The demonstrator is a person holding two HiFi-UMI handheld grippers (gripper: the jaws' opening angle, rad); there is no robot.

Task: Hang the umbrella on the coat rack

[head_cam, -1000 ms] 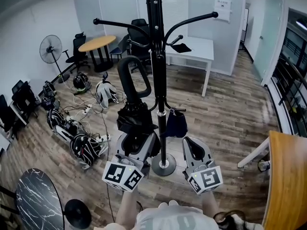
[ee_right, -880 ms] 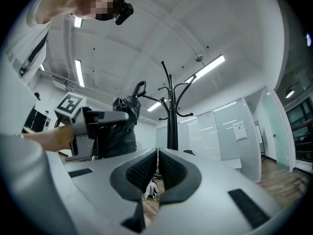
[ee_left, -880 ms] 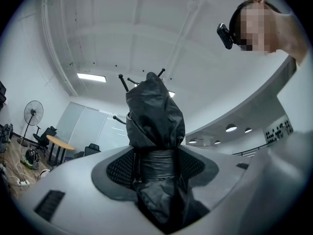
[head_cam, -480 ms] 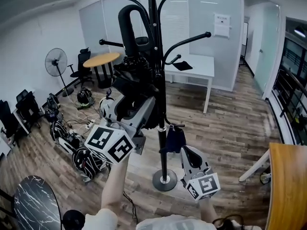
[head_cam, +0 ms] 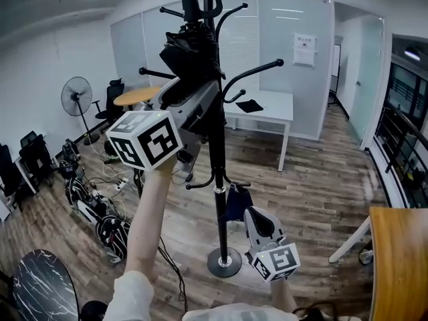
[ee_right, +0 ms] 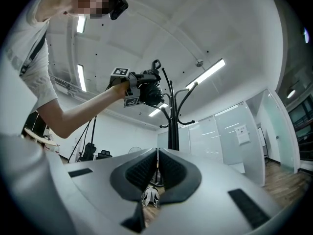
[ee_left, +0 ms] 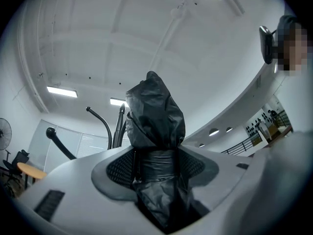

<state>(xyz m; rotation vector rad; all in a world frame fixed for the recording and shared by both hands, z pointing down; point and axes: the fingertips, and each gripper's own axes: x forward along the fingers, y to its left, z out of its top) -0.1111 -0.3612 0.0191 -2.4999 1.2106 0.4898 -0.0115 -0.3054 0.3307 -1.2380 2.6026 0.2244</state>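
A folded black umbrella [head_cam: 190, 49] is held high beside the top of the black coat rack [head_cam: 218, 152], handle upward. Its handle runs out of the top of the head view next to the upper hooks [head_cam: 257, 69]. My left gripper [head_cam: 199, 93] is shut on the umbrella's bundled fabric [ee_left: 155, 126], which fills the gap between its jaws; curved rack hooks [ee_left: 101, 126] show just behind. My right gripper [head_cam: 259, 223] hangs low near the rack's base [head_cam: 223, 262], shut with nothing in it. The right gripper view looks up at the rack [ee_right: 172, 124] and the raised left gripper [ee_right: 142, 89].
A dark cloth item [head_cam: 235, 202] hangs on a low rack hook. Bags, helmets and cables [head_cam: 110, 226] litter the floor at left. A white table [head_cam: 271, 105], round wooden table [head_cam: 137, 97] and fan [head_cam: 75, 95] stand behind. A marble-top table [head_cam: 40, 286] and wooden table [head_cam: 398, 259] flank me.
My left gripper has lifted the umbrella from knee height up to the top of the rack, beside the upper hooks. The right gripper has stayed low and shut.
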